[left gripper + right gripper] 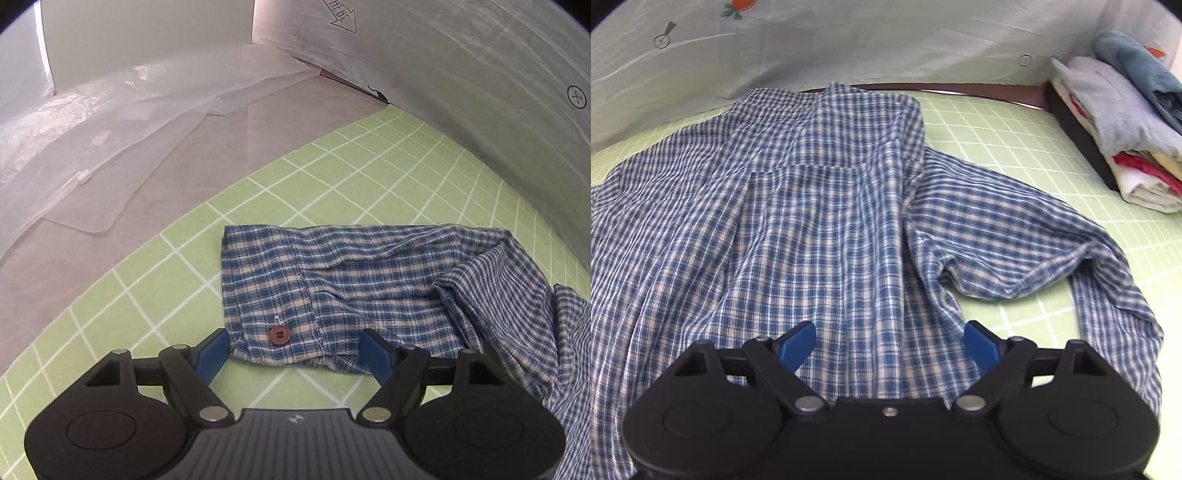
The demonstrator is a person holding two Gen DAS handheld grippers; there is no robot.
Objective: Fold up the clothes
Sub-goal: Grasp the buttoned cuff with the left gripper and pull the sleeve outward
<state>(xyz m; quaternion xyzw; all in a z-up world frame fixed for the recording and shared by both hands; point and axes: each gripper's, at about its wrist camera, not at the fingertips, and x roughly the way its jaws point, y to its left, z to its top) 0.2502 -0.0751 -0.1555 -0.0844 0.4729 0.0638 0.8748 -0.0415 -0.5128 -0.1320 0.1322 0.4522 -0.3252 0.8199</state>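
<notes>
Left gripper (295,354) spread wide astride buttoned cuff (275,291), bottom centre, likely lined up for pinching. Right gripper (889,349) spread too, empty, over plaid shirt (798,206) lying on green worktop (1015,133). Only in right view: folded stack (1119,122), upper right.

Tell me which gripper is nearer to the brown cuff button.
Left. The left gripper stands open right at the sleeve cuff, with the brown button between its fingers. The right gripper hovers open over the shirt body; no button shows there.
</notes>
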